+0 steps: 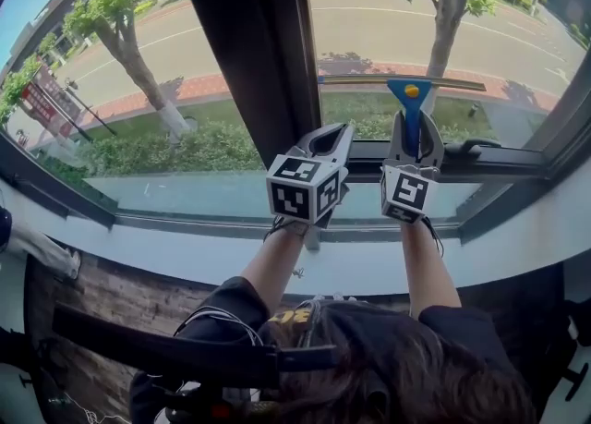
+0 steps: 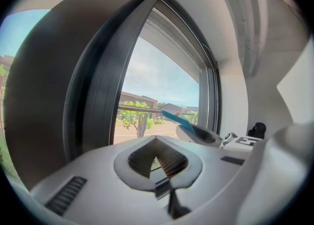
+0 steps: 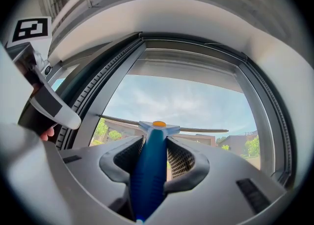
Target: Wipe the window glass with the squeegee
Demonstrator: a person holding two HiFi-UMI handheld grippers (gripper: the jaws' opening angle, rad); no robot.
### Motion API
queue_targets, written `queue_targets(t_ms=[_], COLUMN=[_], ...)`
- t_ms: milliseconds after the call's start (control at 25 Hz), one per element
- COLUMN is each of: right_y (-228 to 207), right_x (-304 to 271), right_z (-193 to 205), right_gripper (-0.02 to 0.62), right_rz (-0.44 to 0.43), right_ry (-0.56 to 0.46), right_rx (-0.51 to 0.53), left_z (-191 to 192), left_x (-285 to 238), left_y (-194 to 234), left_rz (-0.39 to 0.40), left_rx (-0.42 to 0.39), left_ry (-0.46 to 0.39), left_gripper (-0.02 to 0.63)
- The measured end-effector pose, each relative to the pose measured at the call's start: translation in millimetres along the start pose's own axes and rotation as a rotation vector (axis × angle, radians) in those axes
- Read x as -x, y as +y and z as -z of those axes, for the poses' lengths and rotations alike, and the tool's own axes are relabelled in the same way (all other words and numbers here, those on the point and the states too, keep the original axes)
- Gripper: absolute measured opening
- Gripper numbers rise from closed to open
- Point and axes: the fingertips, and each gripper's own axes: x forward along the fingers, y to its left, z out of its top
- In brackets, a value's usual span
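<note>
A squeegee [image 1: 409, 97] with a blue handle and a thin horizontal blade [image 1: 369, 80] rests against the lower part of the right window pane [image 1: 388, 16]. My right gripper [image 1: 415, 123] is shut on its handle, just above the bottom frame. In the right gripper view the handle [image 3: 149, 170] runs between the jaws of that gripper [image 3: 153, 141] up to the blade [image 3: 206, 130]. My left gripper [image 1: 343, 128] sits close to the left of it, at the foot of the dark centre mullion [image 1: 249, 43]. It is shut and holds nothing [image 2: 157, 139]. The squeegee [image 2: 171, 117] shows at the right in the left gripper view.
The left pane [image 1: 120, 90] lies beyond the mullion. A white sill [image 1: 185, 256] runs below both panes. A black window latch [image 1: 466, 147] sits on the bottom frame right of the squeegee. The dark side frame [image 1: 554, 127] closes the pane at the right.
</note>
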Motion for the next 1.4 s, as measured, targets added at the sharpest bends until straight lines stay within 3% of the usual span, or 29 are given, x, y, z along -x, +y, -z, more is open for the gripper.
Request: queue_targets(t_ms=[640, 880, 1040, 1400], right_y=[12, 19, 19, 27], right_x=[25, 38, 39, 53], right_z=[66, 80, 101, 131], right_gripper=[0.140, 0.141, 0.140, 0.141], right_rz=[-0.036, -0.030, -0.032, -0.040], right_ry=[0.132, 0.224, 0.215, 0.304], right_rx=[-0.018, -0.082, -0.091, -0.113], left_z=[22, 29, 31, 35], left_x=[0, 2, 1, 2], left_y=[-6, -5, -5, -5], left_rz=[0.007, 0.004, 0.004, 0.008], left_rx=[0.032, 0.035, 0.037, 0.043], left_ry=[0.030, 0.042, 0.049, 0.062], left_gripper=[0.002, 0.002, 0.002, 0.002])
